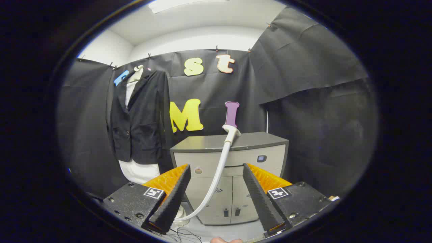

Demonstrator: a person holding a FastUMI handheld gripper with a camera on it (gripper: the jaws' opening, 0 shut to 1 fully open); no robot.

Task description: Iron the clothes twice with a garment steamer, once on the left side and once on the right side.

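A black jacket over a white garment hangs on a dress form in front of the booth wall, beyond and left of my fingers. The garment steamer head, with a purple handle, stands upright on the back of a grey cabinet top. Its white hose curves down the cabinet front and passes between my fingers toward the floor. My gripper is open, well short of the steamer, with nothing held between the fingers.
The grey cabinet with two lower doors stands straight ahead against the black cloth wall. Thin cables lie on the floor below the fingers. A bit of a hand shows beneath the gripper.
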